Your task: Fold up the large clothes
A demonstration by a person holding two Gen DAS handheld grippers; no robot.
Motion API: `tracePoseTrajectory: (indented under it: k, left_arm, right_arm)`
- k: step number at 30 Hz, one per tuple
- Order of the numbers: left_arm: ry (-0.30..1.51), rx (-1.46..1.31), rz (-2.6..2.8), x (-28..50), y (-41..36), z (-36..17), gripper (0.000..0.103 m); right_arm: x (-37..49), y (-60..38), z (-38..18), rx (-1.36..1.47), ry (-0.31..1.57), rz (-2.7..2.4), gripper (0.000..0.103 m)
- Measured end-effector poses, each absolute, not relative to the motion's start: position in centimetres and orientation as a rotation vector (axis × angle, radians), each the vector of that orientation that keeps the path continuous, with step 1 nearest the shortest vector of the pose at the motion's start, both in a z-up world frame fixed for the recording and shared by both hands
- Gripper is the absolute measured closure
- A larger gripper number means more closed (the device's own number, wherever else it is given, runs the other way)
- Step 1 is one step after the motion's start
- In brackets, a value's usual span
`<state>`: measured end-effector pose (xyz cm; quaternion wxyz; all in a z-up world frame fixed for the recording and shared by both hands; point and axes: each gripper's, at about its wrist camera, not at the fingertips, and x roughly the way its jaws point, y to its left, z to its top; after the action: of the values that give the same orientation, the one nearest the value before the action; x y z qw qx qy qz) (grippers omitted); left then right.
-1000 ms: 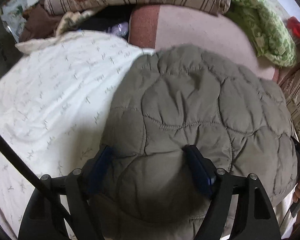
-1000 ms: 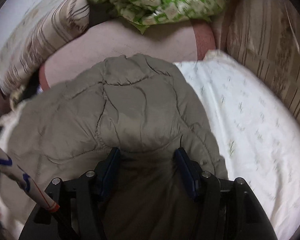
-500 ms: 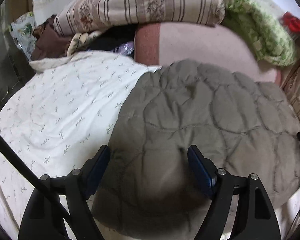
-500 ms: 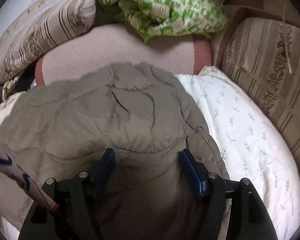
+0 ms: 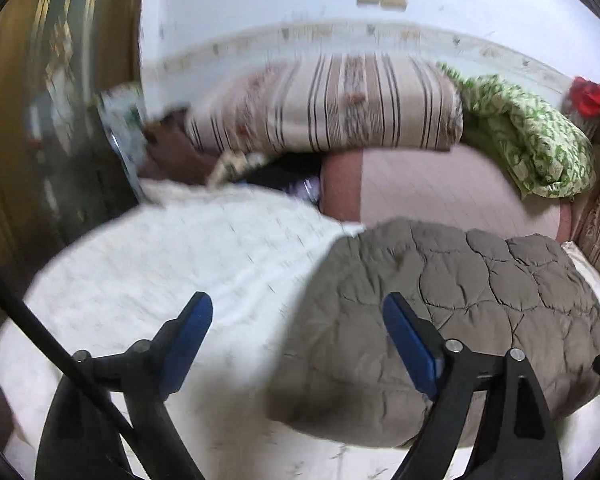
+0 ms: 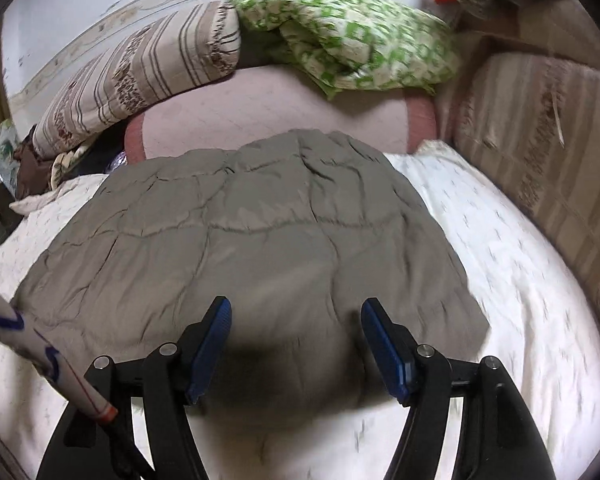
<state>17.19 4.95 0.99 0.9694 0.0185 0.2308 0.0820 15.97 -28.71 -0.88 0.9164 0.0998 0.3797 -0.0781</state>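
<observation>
The left hand-held gripper [image 5: 296,312] has its blue pads wide apart and its jaws are opening, with nothing pinched between them – the left pad [image 5: 190,340] hangs over white sheet, the right pad over the near left edge of the jacket. The right hand-held gripper [image 6: 296,320] also stands with its pads apart, clear of the cloth, above the jacket's near edge; nothing is gripped there either.

The grey-brown quilted jacket [image 6: 240,240] lies folded into a compact, puffy bundle on the bed, resting on the white sheet [image 6: 500,280] with a small sprig print. In the left wrist view the bundle sits from the centre out toward 3 o'clock; in the right wrist view it fills the middle, with sheet showing at 3 and 9 o'clock and along the bottom.

Beyond the jacket, toward 12 o'clock, is a pink blanket [image 6: 260,112] with a darker border. On it, a striped beige cushion [image 5: 332,104] lies at about 12 o'clock in the left view, and a green-and-white patterned quilt [image 6: 348,36] is bunched just beside it. A second striped cushion [image 6: 540,140] lines the bed's edge at 2 to 3 o'clock in the right view – the left view is blurred on its left half, so the dark furniture there cannot be made out
</observation>
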Motion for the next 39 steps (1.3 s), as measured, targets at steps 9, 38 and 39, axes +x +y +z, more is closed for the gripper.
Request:
tracePoseTrajectory:
  k: [9, 38, 39]
  left_arm:
    - [0.459, 0.053, 0.095, 8.0, 4.2, 3.1, 0.012]
    - [0.681, 0.054, 0.013, -7.7, 3.7, 1.2, 0.007]
    - [0.685, 0.052, 0.022, -7.9, 3.9, 1.4, 0.007]
  right_arm:
    - [9.7, -25.1, -0.7, 0.195, 0.822, -0.184, 0.027]
    - [-8.2, -18.9, 4.6, 0.024, 0.864, -0.263, 0.010]
    - [-8.5, -18.8, 4.8, 0.027, 0.860, -0.263, 0.010]
